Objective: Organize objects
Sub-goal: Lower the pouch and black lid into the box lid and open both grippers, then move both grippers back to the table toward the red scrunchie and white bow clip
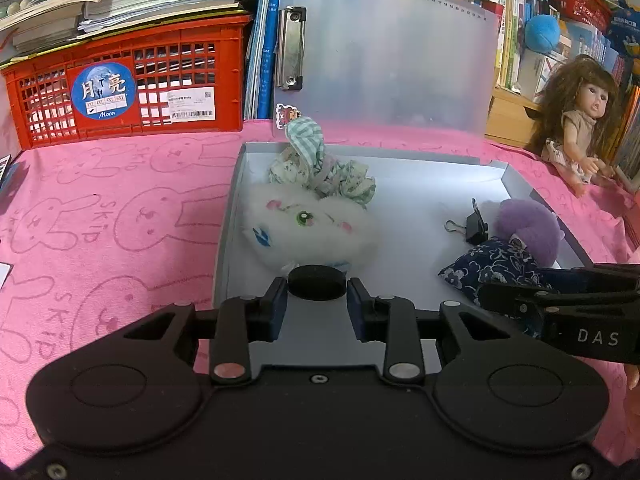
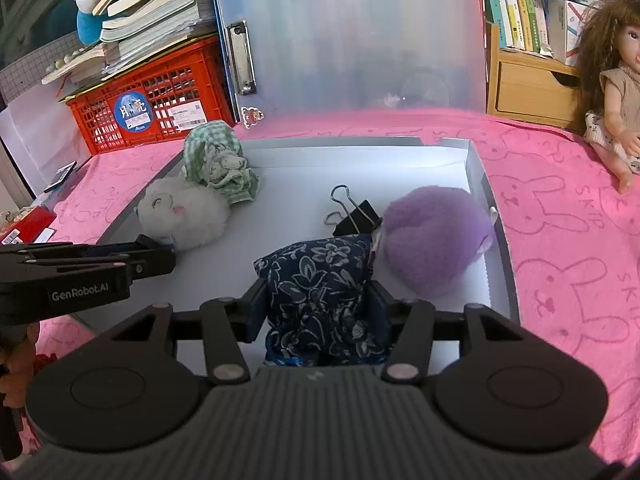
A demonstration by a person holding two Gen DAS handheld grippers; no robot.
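Softly, floral cloth pouch [image 2: 320, 280] between right gripper [image 2: 318, 304] pads.

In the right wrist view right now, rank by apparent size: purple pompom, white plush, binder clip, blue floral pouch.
1. Blue floral pouch, though nearest the camera, shut in the right tongs, so inflated.
2. Purple pompom and white plush: too close to rank.
3. Binder clip, clearly smallest.
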